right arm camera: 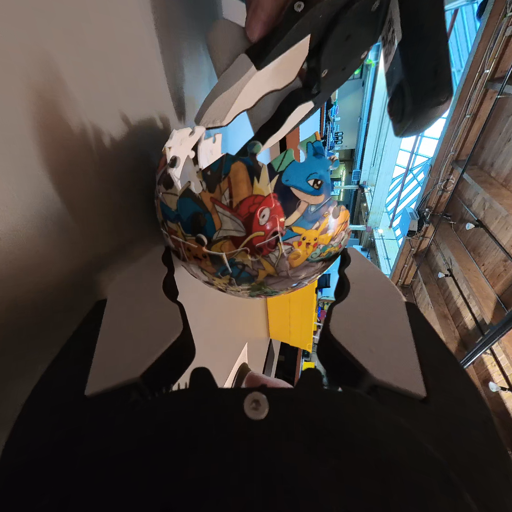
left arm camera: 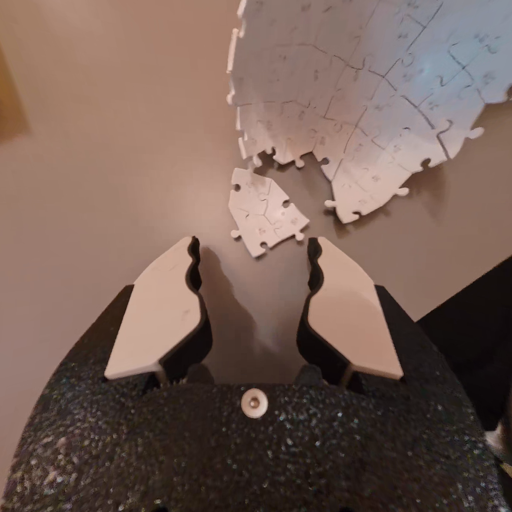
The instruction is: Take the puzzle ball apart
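The puzzle ball (right arm camera: 257,221) is a partly open shell with colourful cartoon creatures outside. My right gripper (right arm camera: 256,256) is shut on its lower sides and holds it up. The ball's white numbered inside (left arm camera: 346,83) fills the upper right of the left wrist view, with a jagged gap at its lower edge. A small cluster of joined white pieces (left arm camera: 266,213) lies apart from the shell, just ahead of my left gripper (left arm camera: 253,243), which is open and empty. The left gripper (right arm camera: 230,134) also shows in the right wrist view, open over the ball's broken rim.
A plain tan table top (left arm camera: 110,138) lies under the pieces. The dark body of the right gripper (left arm camera: 471,346) stands at the right edge. A yellow bin (right arm camera: 291,318) and a wooden wall (right arm camera: 457,221) are far behind the ball.
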Action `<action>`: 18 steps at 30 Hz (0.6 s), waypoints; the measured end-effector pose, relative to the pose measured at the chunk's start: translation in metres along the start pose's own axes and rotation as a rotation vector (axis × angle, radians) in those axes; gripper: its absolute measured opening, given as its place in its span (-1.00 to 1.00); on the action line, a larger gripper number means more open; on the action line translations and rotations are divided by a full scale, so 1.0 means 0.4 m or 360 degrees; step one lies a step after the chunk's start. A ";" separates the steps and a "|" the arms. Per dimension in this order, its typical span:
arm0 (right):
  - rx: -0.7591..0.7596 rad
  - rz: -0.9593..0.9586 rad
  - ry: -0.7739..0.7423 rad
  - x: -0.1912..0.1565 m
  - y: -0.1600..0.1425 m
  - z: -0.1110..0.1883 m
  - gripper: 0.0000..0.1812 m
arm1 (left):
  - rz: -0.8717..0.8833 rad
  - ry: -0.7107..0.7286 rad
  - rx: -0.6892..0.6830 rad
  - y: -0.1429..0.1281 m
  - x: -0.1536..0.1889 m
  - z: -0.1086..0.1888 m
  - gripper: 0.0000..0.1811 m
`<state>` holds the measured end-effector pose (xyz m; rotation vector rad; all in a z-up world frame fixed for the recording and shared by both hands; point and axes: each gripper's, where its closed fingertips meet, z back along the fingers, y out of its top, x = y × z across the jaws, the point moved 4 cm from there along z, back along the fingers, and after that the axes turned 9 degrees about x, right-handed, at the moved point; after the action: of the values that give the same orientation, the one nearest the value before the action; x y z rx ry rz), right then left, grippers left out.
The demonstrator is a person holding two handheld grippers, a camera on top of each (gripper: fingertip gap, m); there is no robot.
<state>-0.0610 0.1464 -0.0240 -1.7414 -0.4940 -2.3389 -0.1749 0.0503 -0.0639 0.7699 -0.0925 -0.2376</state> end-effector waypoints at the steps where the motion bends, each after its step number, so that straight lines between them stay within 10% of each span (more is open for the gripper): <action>1: -0.0002 0.0014 0.0005 0.001 0.002 0.000 0.25 | 0.0011 -0.0026 0.0004 -0.001 0.005 -0.006 -0.19; 11: -0.0037 0.0072 0.0036 0.003 0.011 -0.001 0.24 | -0.0069 -0.0093 -0.0019 -0.005 -0.009 -0.030 -0.48; 18: -0.0033 0.0087 0.0037 0.003 0.020 -0.005 0.24 | 0.0018 -0.0073 -0.0026 -0.012 -0.021 -0.020 -0.31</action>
<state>-0.0603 0.1385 -0.0220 -1.7124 -0.4150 -2.3321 -0.1824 0.0546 -0.0730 0.7474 -0.1380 -0.2452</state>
